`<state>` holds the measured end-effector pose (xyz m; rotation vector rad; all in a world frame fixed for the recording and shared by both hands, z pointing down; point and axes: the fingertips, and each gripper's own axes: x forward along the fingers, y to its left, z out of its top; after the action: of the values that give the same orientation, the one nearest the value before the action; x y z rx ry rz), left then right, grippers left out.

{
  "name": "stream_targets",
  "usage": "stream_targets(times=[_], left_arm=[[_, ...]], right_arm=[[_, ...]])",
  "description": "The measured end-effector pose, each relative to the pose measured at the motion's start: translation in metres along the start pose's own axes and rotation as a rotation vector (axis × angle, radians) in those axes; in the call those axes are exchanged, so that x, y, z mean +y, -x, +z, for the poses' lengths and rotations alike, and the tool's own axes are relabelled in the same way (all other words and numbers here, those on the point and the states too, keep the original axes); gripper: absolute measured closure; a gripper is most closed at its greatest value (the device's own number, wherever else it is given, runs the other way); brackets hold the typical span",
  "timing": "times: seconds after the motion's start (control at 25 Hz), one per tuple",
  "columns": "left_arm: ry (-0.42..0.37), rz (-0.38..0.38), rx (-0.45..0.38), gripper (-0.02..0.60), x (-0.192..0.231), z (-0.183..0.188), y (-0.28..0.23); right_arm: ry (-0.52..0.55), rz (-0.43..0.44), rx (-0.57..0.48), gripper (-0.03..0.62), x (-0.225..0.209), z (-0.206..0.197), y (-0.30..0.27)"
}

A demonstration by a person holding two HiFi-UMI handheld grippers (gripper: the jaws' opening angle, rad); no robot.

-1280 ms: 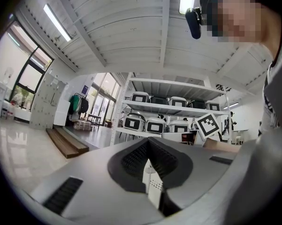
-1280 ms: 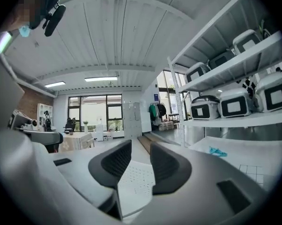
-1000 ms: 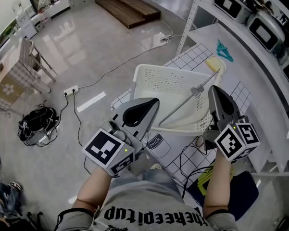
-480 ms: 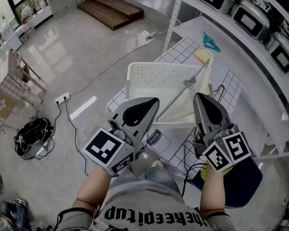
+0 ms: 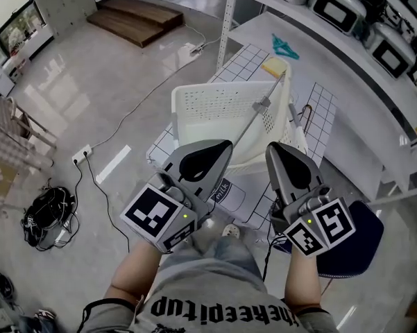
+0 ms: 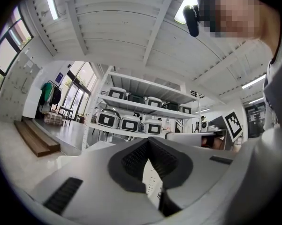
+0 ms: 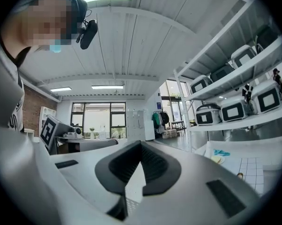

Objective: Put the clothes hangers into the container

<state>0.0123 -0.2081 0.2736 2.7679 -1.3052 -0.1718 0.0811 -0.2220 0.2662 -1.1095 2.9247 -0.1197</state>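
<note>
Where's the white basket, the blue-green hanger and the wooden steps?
white basket (image 5: 218, 106): head view, on its back wall with the holes.
blue-green hanger (image 5: 284, 45): head view, on the hanger's middle.
wooden steps (image 5: 135, 18): head view, on the top board.

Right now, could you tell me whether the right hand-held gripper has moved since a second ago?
Yes. Against the white basket in the head view, the right hand-held gripper has drawn back toward the person, nearer the basket's near rim.
</note>
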Motion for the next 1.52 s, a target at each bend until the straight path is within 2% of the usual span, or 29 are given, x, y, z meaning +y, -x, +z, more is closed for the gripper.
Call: stream_targets(times=[0.76,1.04,1.52], left_arm=[[-0.030,-0.195,0.054,0.558,-0.038,-0.009,0.015],[-0.030,-0.214,0.076,0.558,-0.042,-0.012,0.024],[-0.056,-0.210,0.041,0.558,-0.041,-0.008,0.028]], right_arm=[[0.002,-0.083,0.002,0.599,0.054,-0.021,0.025],[0.005,-0.089,-0.002,0.597,0.064,-0.022,0.025],[0.019,-0.070,-0.001,0.597,0.071,-0.020,0.022]])
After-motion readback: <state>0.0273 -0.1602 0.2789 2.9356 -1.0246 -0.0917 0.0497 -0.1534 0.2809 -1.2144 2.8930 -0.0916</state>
